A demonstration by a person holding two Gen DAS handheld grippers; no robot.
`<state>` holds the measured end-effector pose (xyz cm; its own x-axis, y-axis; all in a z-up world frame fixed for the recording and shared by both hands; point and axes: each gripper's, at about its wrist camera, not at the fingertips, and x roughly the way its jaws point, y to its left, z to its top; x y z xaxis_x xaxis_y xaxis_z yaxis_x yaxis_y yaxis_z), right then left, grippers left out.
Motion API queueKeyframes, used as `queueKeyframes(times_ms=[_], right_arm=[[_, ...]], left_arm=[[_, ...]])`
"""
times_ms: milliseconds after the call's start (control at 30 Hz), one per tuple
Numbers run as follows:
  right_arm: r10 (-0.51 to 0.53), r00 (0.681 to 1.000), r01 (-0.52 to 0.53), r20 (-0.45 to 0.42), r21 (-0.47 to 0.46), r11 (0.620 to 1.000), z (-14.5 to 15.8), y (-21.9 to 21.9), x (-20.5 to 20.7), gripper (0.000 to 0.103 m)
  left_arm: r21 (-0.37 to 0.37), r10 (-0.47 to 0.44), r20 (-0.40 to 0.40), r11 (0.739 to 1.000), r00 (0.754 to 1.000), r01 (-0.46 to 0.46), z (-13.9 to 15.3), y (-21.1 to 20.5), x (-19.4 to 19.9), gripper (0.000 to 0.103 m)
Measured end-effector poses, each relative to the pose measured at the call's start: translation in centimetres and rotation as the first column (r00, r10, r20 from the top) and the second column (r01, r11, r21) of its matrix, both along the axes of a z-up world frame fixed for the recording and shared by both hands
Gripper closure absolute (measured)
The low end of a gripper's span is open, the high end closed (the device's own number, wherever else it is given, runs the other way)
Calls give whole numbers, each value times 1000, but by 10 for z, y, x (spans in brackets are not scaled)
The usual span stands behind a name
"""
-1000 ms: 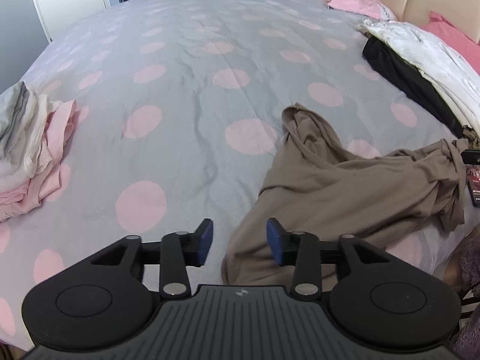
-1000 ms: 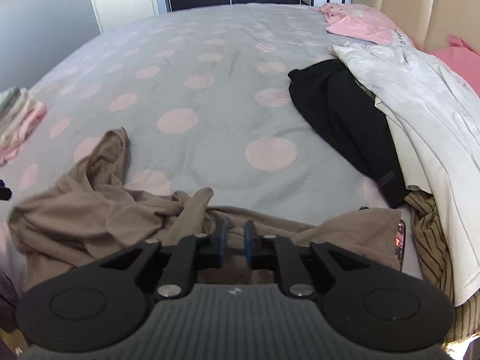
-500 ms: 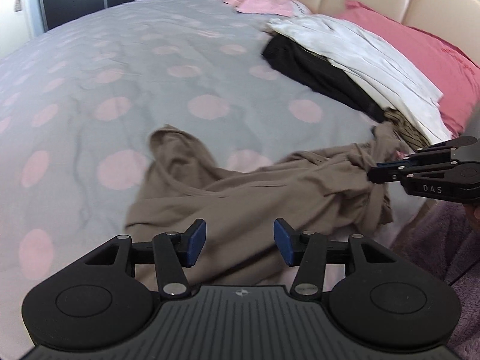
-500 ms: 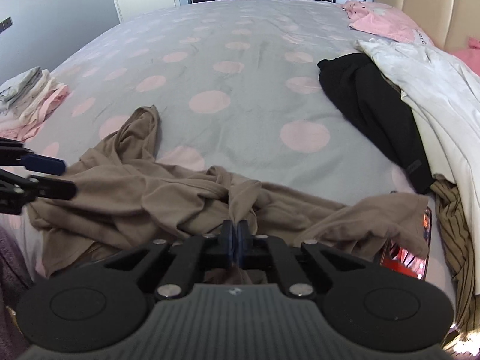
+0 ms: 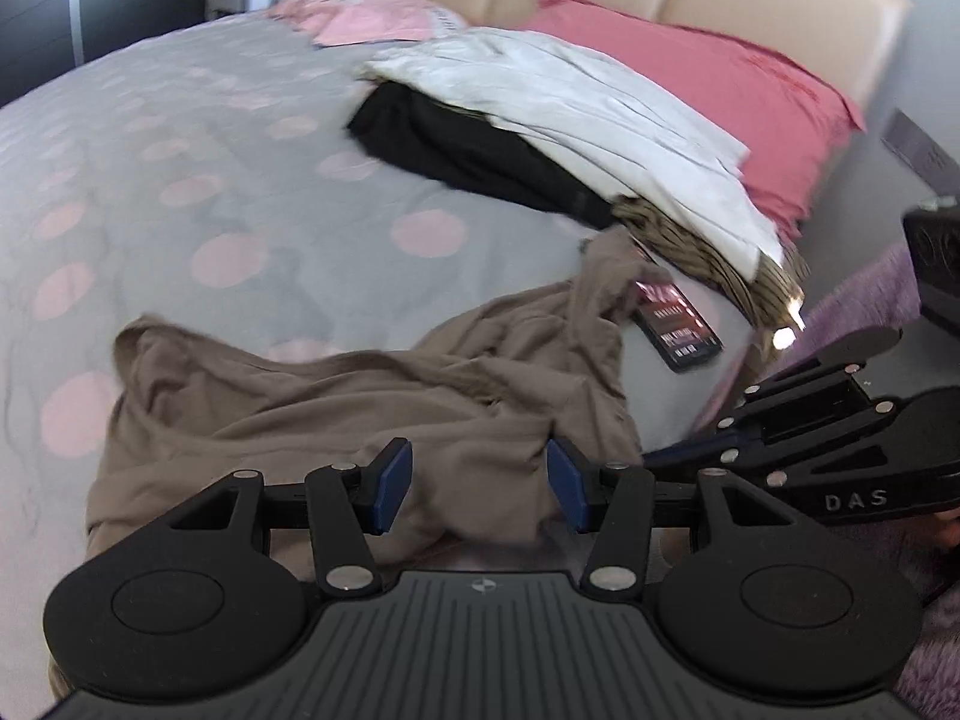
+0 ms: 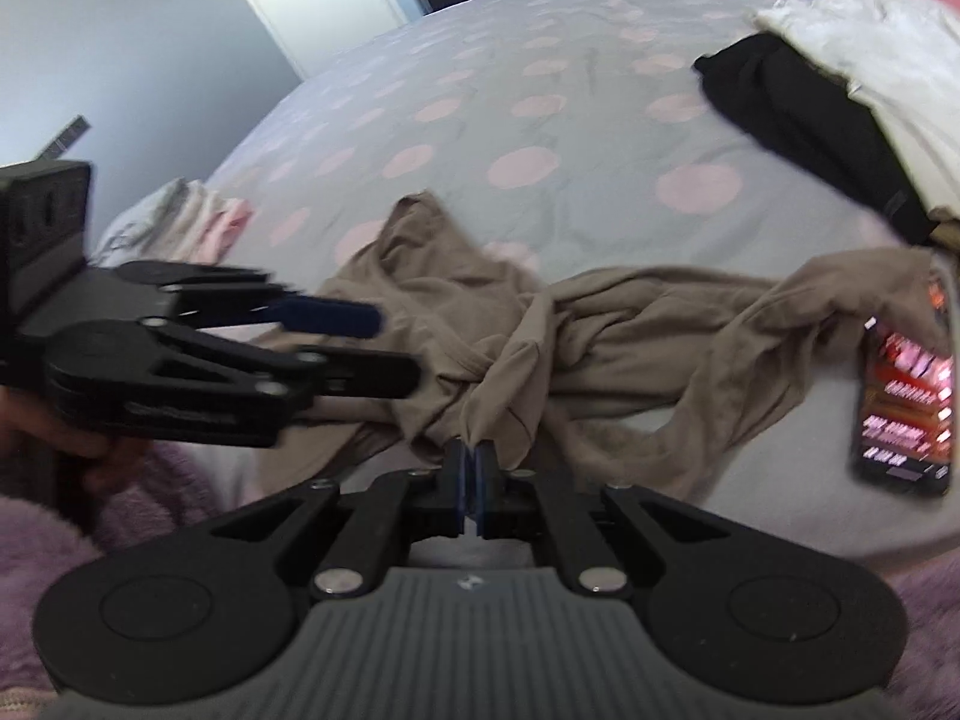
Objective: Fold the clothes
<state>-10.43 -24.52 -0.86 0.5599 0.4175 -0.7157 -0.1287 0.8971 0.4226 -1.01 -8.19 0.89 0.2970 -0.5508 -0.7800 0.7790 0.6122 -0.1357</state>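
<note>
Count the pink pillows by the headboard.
2: a dark pink pillow beside the white clothes, and a pale pink one at the far end. Others may be hidden.

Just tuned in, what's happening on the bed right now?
A person with a gripper in each hand is starting on a crumpled tan garment on the bed. The right gripper is shut on a pinch of its near edge. The left gripper is open over the cloth, gripping nothing. A phone lies beside it.
</note>
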Motion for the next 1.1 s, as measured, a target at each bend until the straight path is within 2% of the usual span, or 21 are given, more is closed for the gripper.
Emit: queueKeyframes(times_ms=[67, 133, 200, 267, 367, 533, 633, 700, 767, 833, 900, 1000, 1100], right_arm=[[8, 1000, -8, 8, 10, 1000, 1, 1, -3, 100], [6, 1000, -6, 9, 19, 1000, 1, 0, -4, 100], [7, 1000, -6, -9, 23, 1000, -2, 0, -3, 100], [8, 999, -8, -33, 13, 1000, -6, 1, -2, 100], [-8, 997, 7, -81, -12, 1000, -13, -1, 0, 100], [-35, 987, 29, -157, -37, 999, -25, -5, 4, 100], [-35, 984, 27, -177, -46, 999, -30, -4, 5, 100], [-43, 982, 33, -183, -61, 998, -31, -5, 4, 95], [-47, 988, 37, -149, -65, 997, -26, -4, 3, 95], [-18, 996, 13, -87, -62, 998, -18, 1, 1, 90], [17, 999, -19, -27, -73, 997, -10, 9, -1, 69], [80, 996, -76, 31, -120, 990, -3, 25, -1, 69], [127, 990, -111, 64, -209, 972, -1, 41, 2, 70]], left_arm=[[32, -32, 17, 999, 999, 31, -7, -6, -5, 55], [41, -41, -5, 998, 999, 41, -15, -9, -5, 57], [36, -39, -36, 999, 999, 40, -21, -9, -3, 71], [41, -21, -57, 999, 998, 23, -25, -8, 0, 92], [70, 39, -71, 997, 997, -34, -27, -1, 6, 101], [97, 160, -109, 984, 981, -150, -27, 24, 15, 101], [112, 236, -139, 969, 962, -222, -29, 43, 17, 101], [117, 278, -157, 958, 948, -262, -30, 53, 19, 102], [110, 288, -178, 956, 941, -272, -30, 59, 19, 102], [106, 294, -183, 954, 938, -279, -30, 63, 17, 101], [114, 303, -177, 951, 937, -286, -30, 65, 15, 101], [99, 305, -180, 952, 935, -291, -26, 69, 10, 100], [39, 283, -189, 959, 940, -280, -16, 68, 3, 99]])
